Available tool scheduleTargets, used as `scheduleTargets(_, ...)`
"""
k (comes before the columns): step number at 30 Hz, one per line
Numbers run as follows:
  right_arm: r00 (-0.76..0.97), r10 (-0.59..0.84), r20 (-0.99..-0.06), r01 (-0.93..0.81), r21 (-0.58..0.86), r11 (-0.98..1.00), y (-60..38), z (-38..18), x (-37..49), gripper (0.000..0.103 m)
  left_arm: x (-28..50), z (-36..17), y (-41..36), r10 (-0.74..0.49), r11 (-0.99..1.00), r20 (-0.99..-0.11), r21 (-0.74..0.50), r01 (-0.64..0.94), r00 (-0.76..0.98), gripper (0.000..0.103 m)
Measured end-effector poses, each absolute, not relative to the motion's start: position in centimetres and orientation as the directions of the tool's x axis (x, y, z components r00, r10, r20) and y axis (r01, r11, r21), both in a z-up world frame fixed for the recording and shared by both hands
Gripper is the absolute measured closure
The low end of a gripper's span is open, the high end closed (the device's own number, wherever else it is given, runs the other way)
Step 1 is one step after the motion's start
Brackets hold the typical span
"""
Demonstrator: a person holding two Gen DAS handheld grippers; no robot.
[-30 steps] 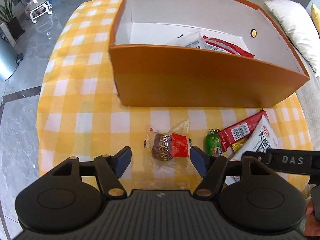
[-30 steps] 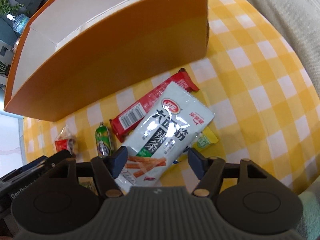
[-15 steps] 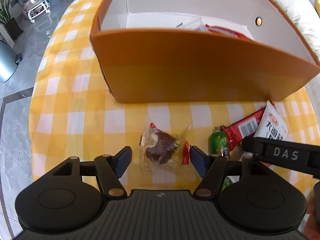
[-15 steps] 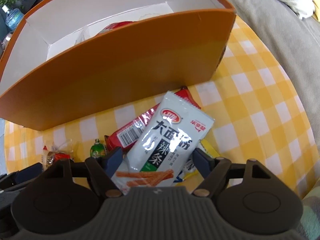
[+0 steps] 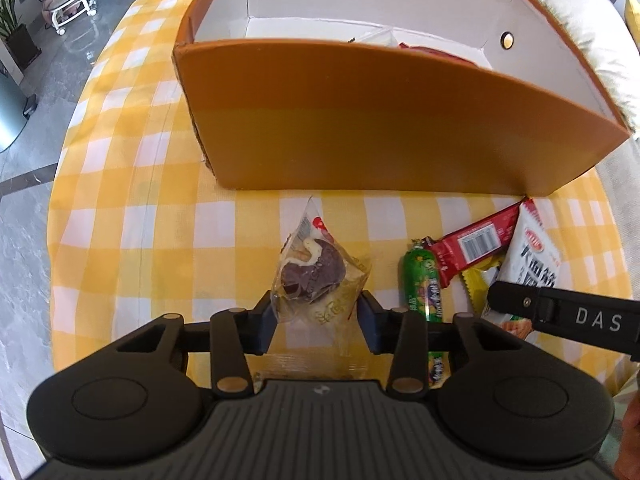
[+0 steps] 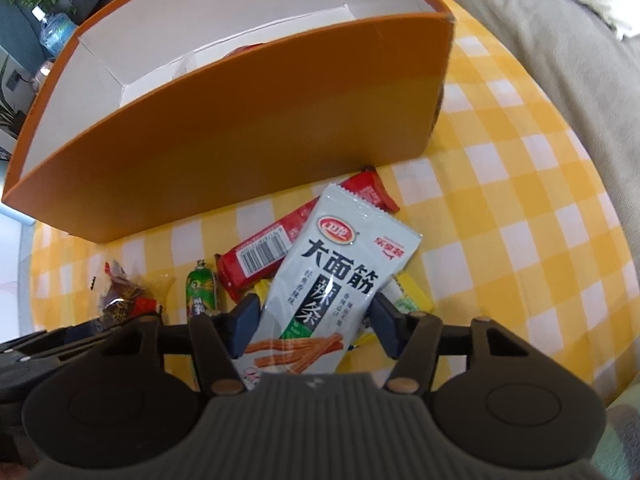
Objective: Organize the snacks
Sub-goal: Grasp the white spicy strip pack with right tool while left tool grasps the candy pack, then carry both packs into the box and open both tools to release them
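Note:
An orange box with white inside stands on the yellow checked tablecloth; it also shows in the right wrist view. My left gripper is shut on a clear-wrapped chocolate cake, tilted up off the cloth. My right gripper is shut on a white spicy-strip packet. A green sausage stick, a red bar and a yellow packet lie in front of the box. Red and white packets lie inside the box.
The round table's edge drops to a grey tiled floor on the left. A beige sofa with a cushion is close on the right. A plant, a water bottle and a small trolley stand far left.
Both grippers have closed: the left on the chocolate cake, which has tipped up, the right on the white packet. Both have moved closer to the box.

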State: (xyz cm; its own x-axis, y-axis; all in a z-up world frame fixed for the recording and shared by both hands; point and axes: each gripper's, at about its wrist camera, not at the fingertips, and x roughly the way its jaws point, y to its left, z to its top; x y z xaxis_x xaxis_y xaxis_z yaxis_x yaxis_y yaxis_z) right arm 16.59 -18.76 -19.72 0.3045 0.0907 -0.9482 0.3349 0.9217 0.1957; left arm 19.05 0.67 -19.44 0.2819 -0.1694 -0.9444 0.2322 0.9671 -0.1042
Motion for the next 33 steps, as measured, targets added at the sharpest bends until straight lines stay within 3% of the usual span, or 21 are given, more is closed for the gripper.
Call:
scheduleTargets(12, 0.331, 0.155, -0.931, 0.326, 0.267, 0.907, -20.1, -17.6, 14.7, 0.047, 17.9, -15.2, 0.3, -0.201, 0.964, -0.923, -0.128, 0.232, 0.328, 0.056)
scheduleTargets(33, 0.539, 0.203, -0.817, 0.201, 0.359, 0.911, -22.8, -7.5, 11.7, 0.048, 16.9, -6.1, -1.2, -0.245, 0.96, -0.839, -0.141, 0.242, 0.486, 0.056)
